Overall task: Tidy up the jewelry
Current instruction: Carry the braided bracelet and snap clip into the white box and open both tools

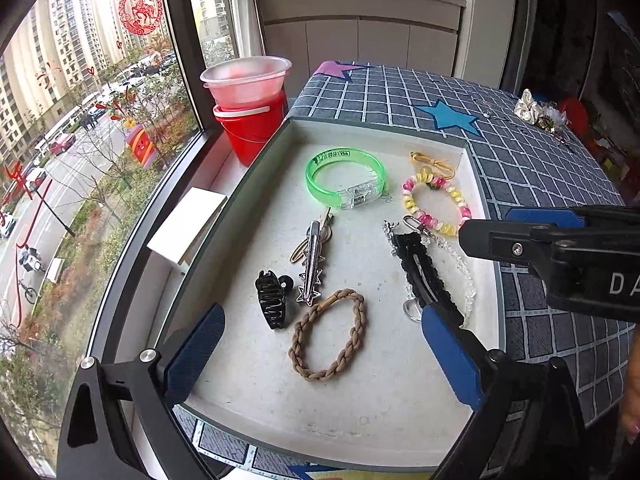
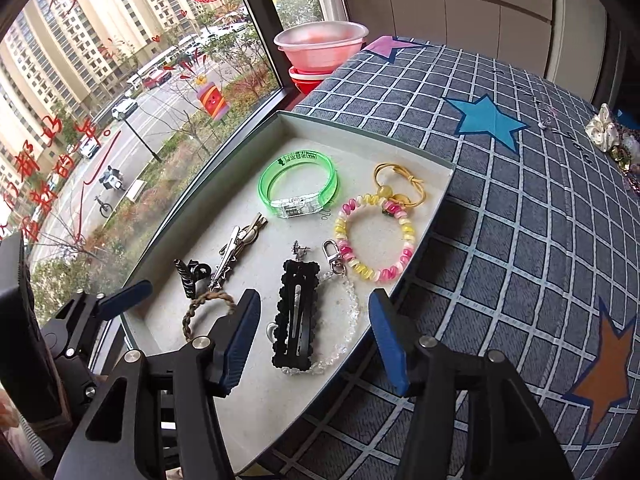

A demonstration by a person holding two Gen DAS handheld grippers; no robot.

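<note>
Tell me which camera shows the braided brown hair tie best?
The left wrist view: the whole hair tie lies unobstructed between the hand-held gripper's fingers. In the right wrist view the hair tie is half hidden behind a finger.

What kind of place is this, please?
Probably a high-rise apartment room: a large window overlooks tower blocks and a street, red paper-cut decorations hang on it, and white cabinets line the wall.
</note>
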